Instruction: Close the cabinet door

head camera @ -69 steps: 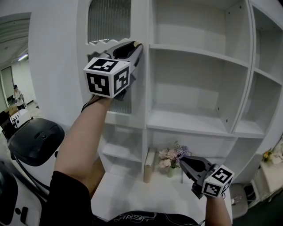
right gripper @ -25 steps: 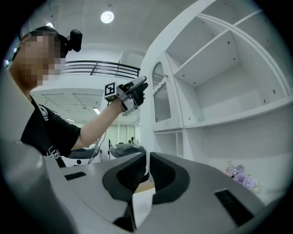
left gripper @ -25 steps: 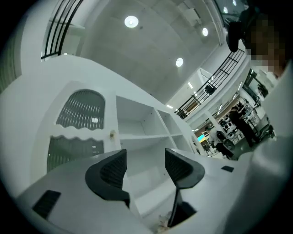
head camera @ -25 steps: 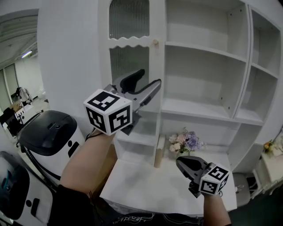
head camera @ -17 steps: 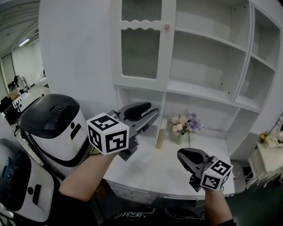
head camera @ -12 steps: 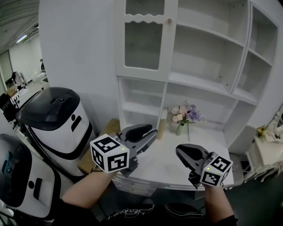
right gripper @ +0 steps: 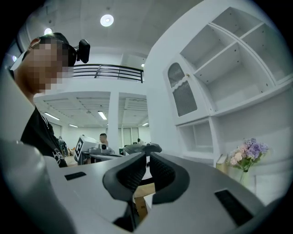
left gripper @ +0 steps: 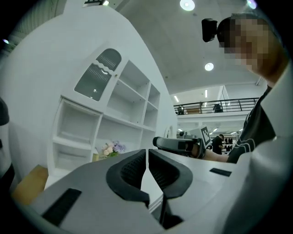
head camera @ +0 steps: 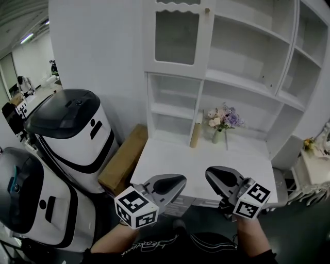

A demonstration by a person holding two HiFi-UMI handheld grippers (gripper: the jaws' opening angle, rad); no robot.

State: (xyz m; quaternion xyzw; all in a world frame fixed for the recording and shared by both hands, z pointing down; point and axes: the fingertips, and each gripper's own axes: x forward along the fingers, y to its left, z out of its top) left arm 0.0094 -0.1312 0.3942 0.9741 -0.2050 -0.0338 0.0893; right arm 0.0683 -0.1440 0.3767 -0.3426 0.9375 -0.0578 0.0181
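The cabinet door, white with a ribbed glass pane and a small knob, lies flush with the shelf unit at the top of the head view. It also shows far off as the door and the door in the gripper views. My left gripper hangs low before the desk's front edge, far from the door. Its jaws have just been closing and now meet at the left gripper with nothing between them. Beside it my right gripper points level, and in its own view the right gripper is shut and empty.
Open white shelves fill the unit's right side. On the white desk stand a flower vase and a leaning board. Two white machines with black lids and a cardboard box crowd the floor at left.
The left gripper came off the door's edge and dropped to below the desk edge, its jaws closing. The right gripper drifted slightly. The view backed away from the cabinet.
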